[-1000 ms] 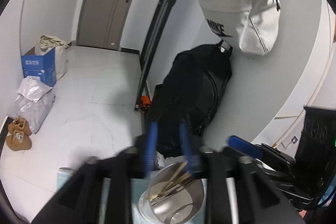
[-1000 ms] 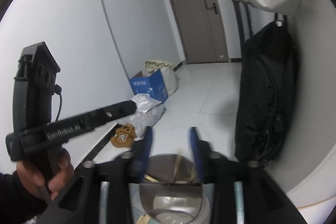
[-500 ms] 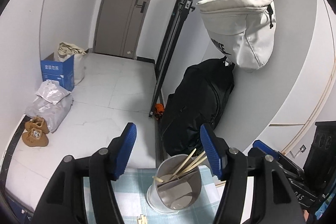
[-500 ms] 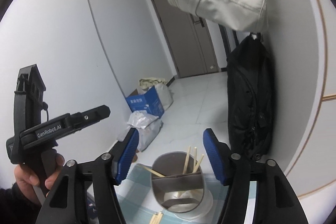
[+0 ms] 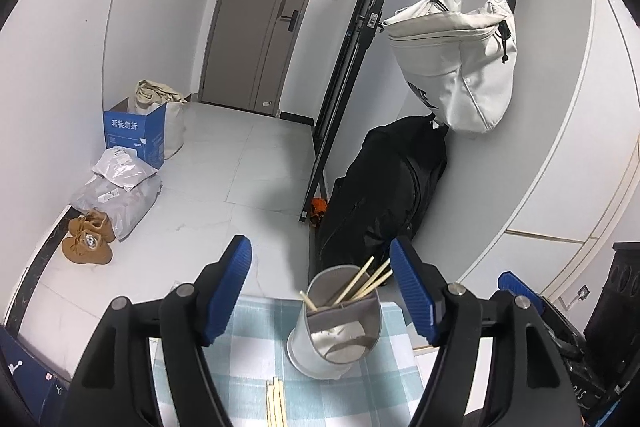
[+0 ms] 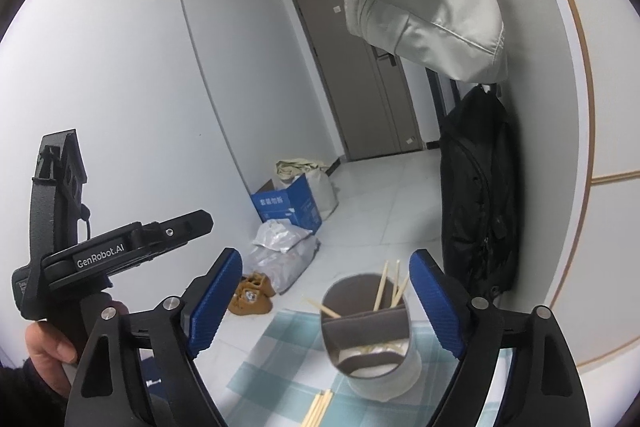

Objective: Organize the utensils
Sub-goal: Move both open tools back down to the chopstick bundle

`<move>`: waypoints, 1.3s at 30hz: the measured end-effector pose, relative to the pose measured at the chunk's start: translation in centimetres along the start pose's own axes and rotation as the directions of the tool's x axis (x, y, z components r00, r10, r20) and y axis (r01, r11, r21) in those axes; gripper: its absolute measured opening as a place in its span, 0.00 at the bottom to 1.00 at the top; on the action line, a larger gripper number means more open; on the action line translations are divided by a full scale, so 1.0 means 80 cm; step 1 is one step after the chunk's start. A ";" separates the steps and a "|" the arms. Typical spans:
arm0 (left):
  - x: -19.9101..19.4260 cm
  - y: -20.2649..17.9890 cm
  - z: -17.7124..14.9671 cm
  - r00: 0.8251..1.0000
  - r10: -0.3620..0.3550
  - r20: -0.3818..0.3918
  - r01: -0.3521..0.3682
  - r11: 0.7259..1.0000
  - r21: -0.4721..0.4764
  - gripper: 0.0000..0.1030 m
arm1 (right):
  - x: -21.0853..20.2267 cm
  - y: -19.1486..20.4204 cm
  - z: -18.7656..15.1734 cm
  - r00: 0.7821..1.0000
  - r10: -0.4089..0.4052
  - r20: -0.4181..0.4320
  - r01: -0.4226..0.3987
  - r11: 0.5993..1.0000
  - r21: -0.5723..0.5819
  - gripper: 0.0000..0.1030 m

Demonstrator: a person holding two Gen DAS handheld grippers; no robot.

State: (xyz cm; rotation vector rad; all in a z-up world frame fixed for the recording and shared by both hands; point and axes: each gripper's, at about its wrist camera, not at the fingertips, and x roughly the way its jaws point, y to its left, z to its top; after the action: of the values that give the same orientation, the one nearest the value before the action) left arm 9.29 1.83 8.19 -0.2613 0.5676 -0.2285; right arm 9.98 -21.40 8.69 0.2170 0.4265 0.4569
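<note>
Tools: left tool and right tool were both half-closed over the cup a second ago; now backed off and up, jaws opening wide, nothing between the pads. Chopsticks sit in the cup on the bench. Drop looks done; loose sticks remain in front of the cup.

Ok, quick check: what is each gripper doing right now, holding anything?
Left gripper: jaws opening, nothing held.
Right gripper: jaws opening, nothing held.
</note>
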 end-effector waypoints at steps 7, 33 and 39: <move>-0.017 0.004 -0.030 1.000 0.021 0.019 -0.021 1.000 0.015 0.74 | -0.010 0.010 -0.032 1.000 0.017 -0.006 -0.017 1.000 0.003 0.91; 0.044 0.095 -0.168 0.977 0.182 -0.110 -0.185 0.982 -0.022 0.74 | 0.064 0.007 -0.203 0.946 -0.053 -0.318 0.059 0.998 0.007 0.90; 0.065 0.122 -0.190 0.962 0.199 -0.187 -0.210 0.977 -0.042 0.74 | 0.103 0.012 -0.235 0.890 -0.095 -0.446 0.081 0.995 -0.050 0.79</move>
State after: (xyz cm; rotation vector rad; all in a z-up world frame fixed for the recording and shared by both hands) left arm 6.45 6.84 -9.75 -0.2402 0.7785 -0.0339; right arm 7.94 -14.69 -10.63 0.0586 0.8793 0.4225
